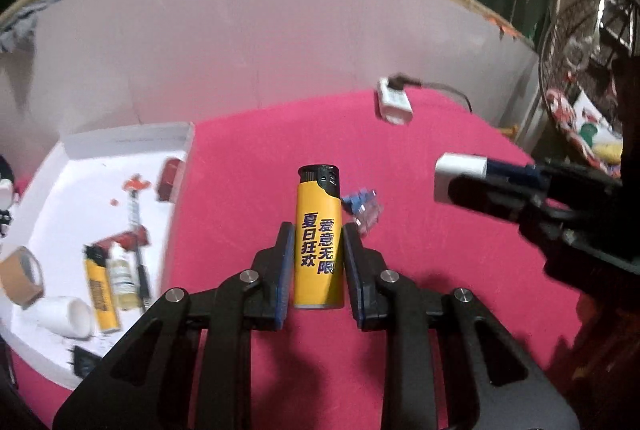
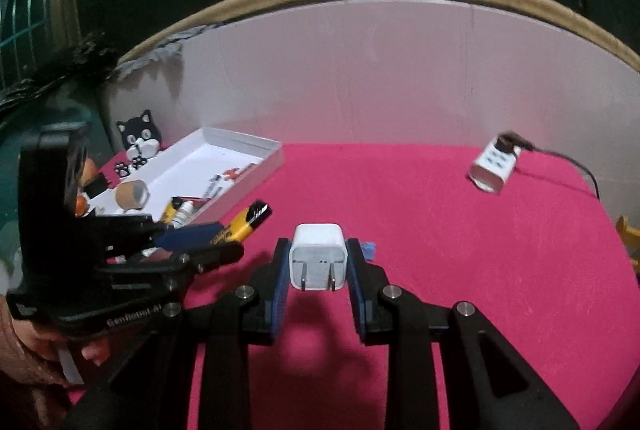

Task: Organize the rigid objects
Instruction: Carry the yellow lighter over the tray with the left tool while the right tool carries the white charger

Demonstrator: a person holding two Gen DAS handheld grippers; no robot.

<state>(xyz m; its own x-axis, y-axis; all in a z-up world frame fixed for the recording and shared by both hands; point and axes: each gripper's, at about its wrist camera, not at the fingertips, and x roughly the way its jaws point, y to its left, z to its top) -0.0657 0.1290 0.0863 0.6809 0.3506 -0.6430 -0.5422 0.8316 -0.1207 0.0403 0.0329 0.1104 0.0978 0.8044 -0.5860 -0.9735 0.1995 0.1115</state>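
I've got the left tongs (image 1: pixel 318 250) clenched on the yellow lighter (image 1: pixel 319 236), pads tight on both its long sides, black cap pointing away from me, and it hangs clear above the pink bench (image 1: pixel 248 170). Right tongs (image 2: pixel 318 262) are gripping the white charger (image 2: pixel 317 256), its two prongs facing my camera, and there's a shadow on the cloth beneath it, so it's off the bench too. From the left camera I see that same charger (image 1: pixel 460 176) held out at the right edge in the right tongs (image 1: pixel 496 186); from the right camera the lighter (image 2: pixel 244 224) pokes out of the left tongs (image 2: pixel 216 236), just in front of the white tray (image 2: pixel 240 142). A small blue piece (image 1: pixel 362 208) lies on the cloth just beyond the lighter, blurred, I can't tell what it is. The tray (image 1: pixel 128 138) sits at the bench's left, and inside I make out a second lighter (image 1: pixel 102 294), a tape roll (image 1: pixel 20 276), a white tube (image 1: pixel 66 316), a small bottle (image 1: pixel 122 278) and some red bits. Far right, a white power strip (image 2: pixel 492 166) with a black plug and cord rests on the cloth. A black-and-white cat figure (image 2: pixel 140 140) stands behind the tray.
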